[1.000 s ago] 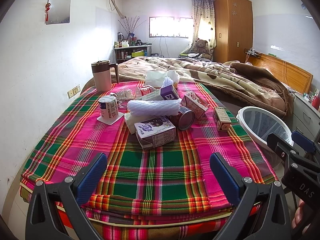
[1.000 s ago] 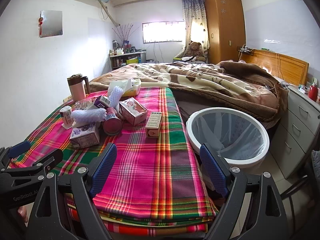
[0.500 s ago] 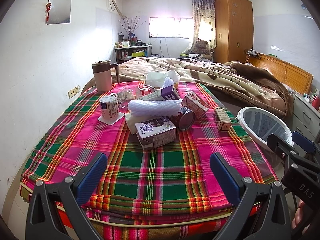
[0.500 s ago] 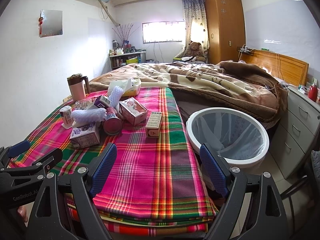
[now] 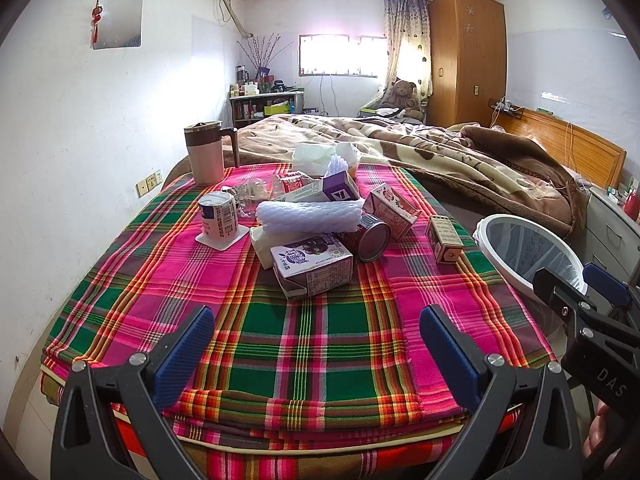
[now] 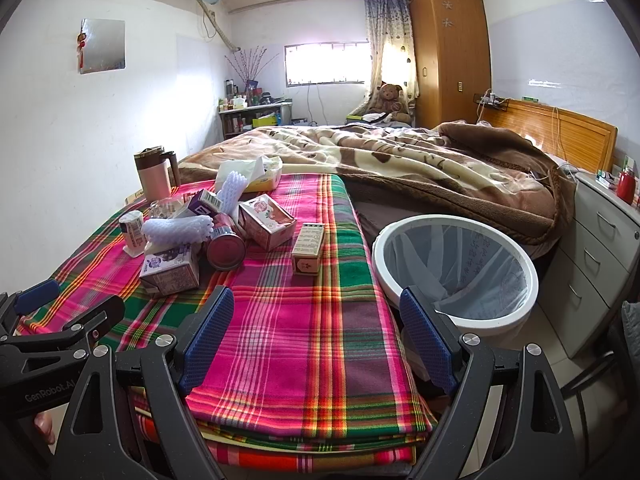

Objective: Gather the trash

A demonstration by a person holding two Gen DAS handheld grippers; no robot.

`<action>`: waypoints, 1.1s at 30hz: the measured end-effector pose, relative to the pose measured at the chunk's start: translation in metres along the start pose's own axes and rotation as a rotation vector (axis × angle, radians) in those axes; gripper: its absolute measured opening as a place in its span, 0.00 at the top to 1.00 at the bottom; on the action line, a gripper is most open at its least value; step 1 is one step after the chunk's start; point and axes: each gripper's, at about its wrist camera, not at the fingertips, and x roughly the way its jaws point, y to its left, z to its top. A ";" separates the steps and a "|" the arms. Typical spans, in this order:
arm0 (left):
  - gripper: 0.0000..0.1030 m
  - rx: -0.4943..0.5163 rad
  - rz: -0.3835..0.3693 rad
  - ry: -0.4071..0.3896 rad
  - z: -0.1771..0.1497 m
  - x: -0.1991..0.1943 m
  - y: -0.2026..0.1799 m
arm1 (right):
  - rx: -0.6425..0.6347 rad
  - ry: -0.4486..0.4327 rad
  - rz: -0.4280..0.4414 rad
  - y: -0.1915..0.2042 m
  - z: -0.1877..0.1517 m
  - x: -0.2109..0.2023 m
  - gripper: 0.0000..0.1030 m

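Carton: light, stiff card, crushable; grip across its short sides. Bin beside. Left gripper, right gripper: jaws spread, empty.

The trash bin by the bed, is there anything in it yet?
Empty. The right wrist view shows only a clear liner inside the white trash bin.

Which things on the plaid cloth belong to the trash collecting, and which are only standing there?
For the job:
- purple drink carton
- tipped metal can
- pink carton
- small tan box
- white foam net sleeve
- white lined bin

Probably just there:
- pink lidded jug
- tissue pack
- brown blanket
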 end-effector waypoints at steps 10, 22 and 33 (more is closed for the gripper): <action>0.00 -0.001 0.000 -0.001 0.000 0.000 0.000 | -0.001 0.000 -0.001 0.001 0.000 0.001 0.16; 0.00 -0.001 0.000 0.000 0.000 0.000 0.000 | -0.002 0.001 -0.001 0.002 0.001 0.001 0.16; 0.00 -0.003 0.003 0.009 0.001 0.006 0.003 | -0.003 0.006 -0.002 0.000 -0.001 0.002 0.16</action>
